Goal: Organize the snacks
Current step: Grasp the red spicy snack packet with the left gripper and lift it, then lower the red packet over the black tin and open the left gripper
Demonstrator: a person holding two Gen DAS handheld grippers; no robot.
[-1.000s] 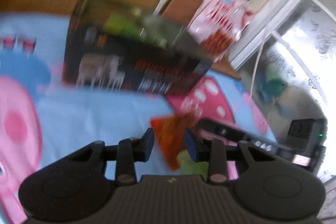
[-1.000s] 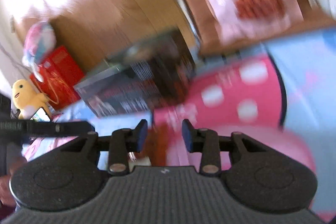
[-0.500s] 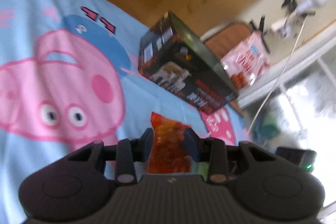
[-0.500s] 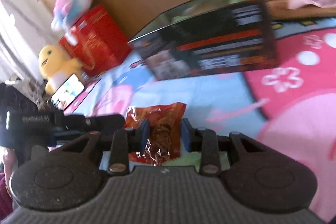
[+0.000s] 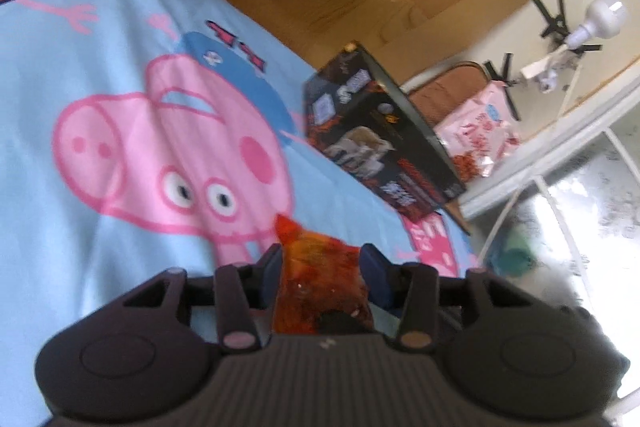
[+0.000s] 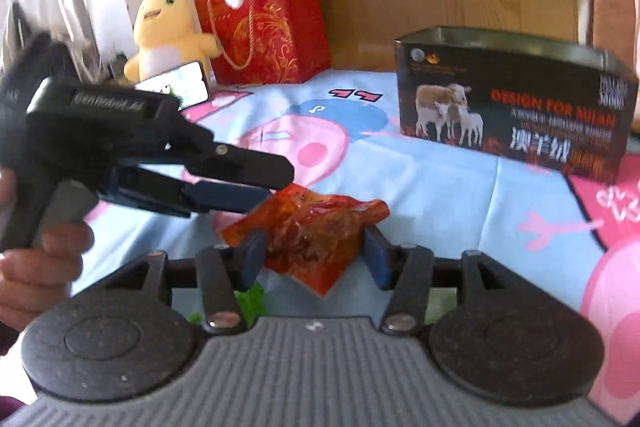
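Item: crinkled orange-red foil snack packet (image 6: 316, 233), held above the light-blue cartoon-pig bed sheet (image 6: 460, 195), short of the sheet's far edge.

Left gripper (image 6: 276, 187): fingers opening, apparently still pinching the packet's upper corner, though blur hides the contact.

Right gripper (image 6: 314, 257): fingers opening, packet between them, pads not pressing.

Destination, presumed: black open-topped printed tin box (image 6: 516, 103) at the sheet's far edge.

Risk: with both pairs of fingers releasing together, the slippery packet may drop onto the sheet, short of the box.

You see a glossy crinkled foil snack packet (image 6: 316, 231) on a soft matt cloth blanket (image 6: 460, 187), beside a shiny tin box (image 6: 516, 99).
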